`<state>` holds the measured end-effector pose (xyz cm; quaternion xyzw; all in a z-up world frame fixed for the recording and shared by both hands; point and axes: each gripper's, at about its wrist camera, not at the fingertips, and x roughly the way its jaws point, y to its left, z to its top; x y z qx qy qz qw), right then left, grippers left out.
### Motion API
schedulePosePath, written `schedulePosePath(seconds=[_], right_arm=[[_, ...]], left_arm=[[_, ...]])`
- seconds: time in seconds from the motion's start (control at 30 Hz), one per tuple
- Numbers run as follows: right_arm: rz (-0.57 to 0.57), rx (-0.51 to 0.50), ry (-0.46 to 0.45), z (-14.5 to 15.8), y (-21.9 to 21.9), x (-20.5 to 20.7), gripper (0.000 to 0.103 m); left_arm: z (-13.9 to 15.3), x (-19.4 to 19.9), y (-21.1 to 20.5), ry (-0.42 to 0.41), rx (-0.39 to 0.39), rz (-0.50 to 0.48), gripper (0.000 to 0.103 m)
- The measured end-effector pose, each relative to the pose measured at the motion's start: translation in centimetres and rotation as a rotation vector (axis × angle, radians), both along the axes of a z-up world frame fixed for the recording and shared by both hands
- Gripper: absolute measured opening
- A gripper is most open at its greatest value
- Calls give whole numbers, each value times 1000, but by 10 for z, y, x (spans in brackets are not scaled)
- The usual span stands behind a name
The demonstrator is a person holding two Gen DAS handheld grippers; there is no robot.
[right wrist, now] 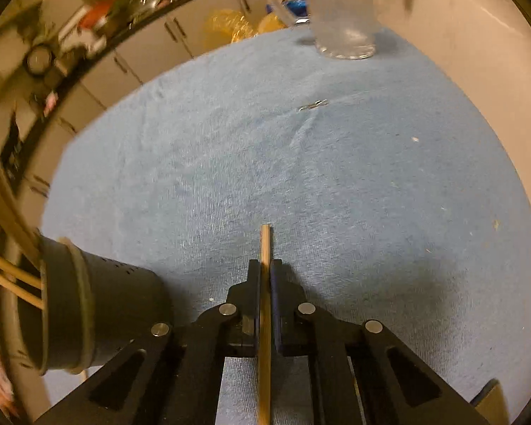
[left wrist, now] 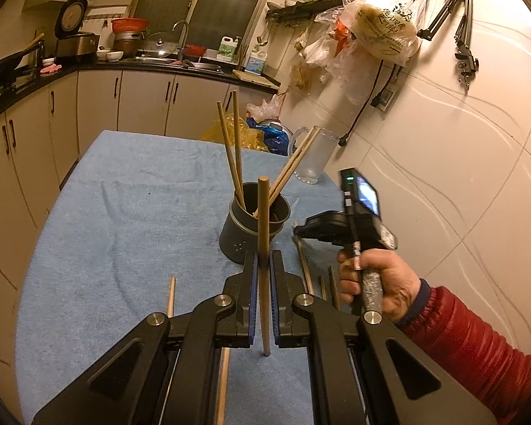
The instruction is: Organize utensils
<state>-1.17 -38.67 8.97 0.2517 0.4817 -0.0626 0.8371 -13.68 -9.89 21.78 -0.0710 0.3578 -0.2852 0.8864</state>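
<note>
In the left gripper (left wrist: pixel 263 265) a chopstick (left wrist: pixel 263 233) is clamped upright, the holder (left wrist: pixel 256 223) just beyond. The right gripper (right wrist: pixel 265 272) is closed on another chopstick (right wrist: pixel 265 244), the holder to its left.

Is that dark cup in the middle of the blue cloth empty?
No, the dark cup already holds several chopsticks leaning against its rim in the left wrist view.

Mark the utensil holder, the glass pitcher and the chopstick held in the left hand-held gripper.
utensil holder (left wrist: pixel 253 225), left wrist view, dark outer wall
glass pitcher (right wrist: pixel 343 17), right wrist view, frosted body
chopstick (left wrist: pixel 263 212), left wrist view, shaft above the pads
</note>
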Motion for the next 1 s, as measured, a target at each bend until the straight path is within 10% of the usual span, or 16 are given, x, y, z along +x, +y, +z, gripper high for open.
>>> schedulePosePath(seconds=[0.57, 1.0], right_arm=[[53, 33, -501, 104, 21, -122, 5], [59, 21, -620, 143, 25, -158, 5]], left_arm=[[13, -14, -14, -38, 28, 5, 6], [35, -15, -15, -83, 36, 21, 6]])
